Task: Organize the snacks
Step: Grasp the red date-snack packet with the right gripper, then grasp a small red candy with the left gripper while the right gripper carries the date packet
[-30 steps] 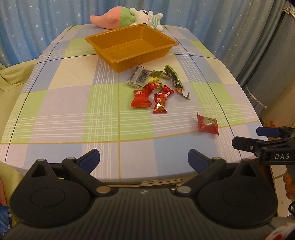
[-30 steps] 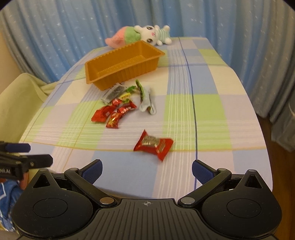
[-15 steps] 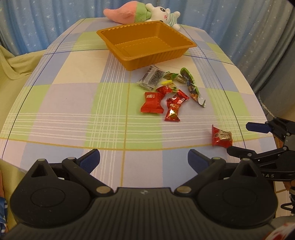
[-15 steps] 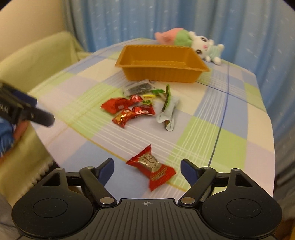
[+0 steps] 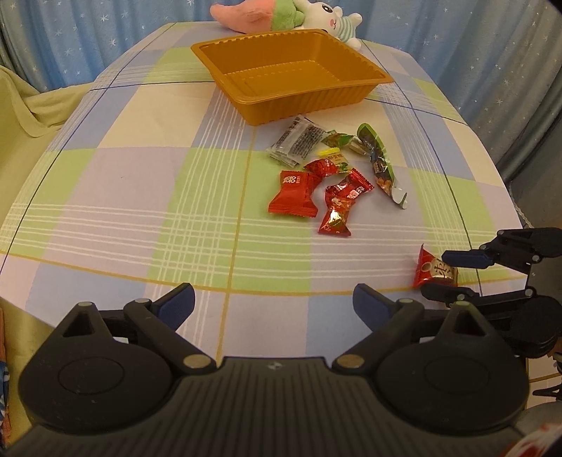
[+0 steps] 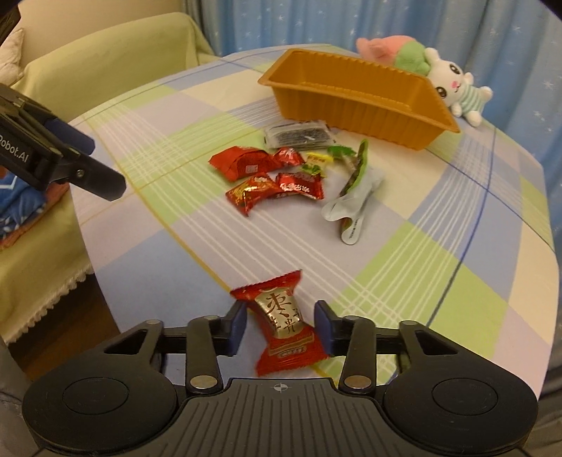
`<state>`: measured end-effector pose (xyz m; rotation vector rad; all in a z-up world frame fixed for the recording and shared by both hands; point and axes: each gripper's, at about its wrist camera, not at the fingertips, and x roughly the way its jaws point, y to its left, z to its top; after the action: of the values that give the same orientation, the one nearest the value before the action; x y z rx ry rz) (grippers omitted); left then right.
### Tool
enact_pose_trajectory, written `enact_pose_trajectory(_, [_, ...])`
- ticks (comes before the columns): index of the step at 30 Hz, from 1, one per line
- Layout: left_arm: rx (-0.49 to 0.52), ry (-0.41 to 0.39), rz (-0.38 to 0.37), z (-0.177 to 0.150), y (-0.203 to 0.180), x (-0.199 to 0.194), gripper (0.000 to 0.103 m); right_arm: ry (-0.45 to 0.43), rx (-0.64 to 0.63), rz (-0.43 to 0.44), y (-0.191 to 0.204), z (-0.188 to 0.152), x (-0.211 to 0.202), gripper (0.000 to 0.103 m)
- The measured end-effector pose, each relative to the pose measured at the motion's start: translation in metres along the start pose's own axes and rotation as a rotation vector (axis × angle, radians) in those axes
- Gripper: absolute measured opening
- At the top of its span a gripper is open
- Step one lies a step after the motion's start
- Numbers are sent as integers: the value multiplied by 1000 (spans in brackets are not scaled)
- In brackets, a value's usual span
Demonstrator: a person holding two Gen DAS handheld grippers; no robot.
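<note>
Flanking the lone red candy (image 6: 286,325), right claw (image 6: 280,328) fingers apart

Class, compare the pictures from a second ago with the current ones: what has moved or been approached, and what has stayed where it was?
The right tool has advanced over the table edge and narrowed, so its fingers now bracket the lone red candy, not visibly clamped. The left tool moved forward a little and stayed open. The orange tray, the snack pile and the plush toy stayed put.
</note>
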<state>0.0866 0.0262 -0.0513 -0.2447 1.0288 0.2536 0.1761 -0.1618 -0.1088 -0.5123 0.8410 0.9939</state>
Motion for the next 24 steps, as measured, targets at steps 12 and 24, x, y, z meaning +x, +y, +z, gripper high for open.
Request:
enact_pose_trajectory(12, [53,-66,-9,10,-30,20,81,-24,114,-4,-35,-2,-8,23])
enact_pose_trajectory(24, [145,-76,-24,35,-67,62,41,-39,304,-63,-97,-25,-33,23])
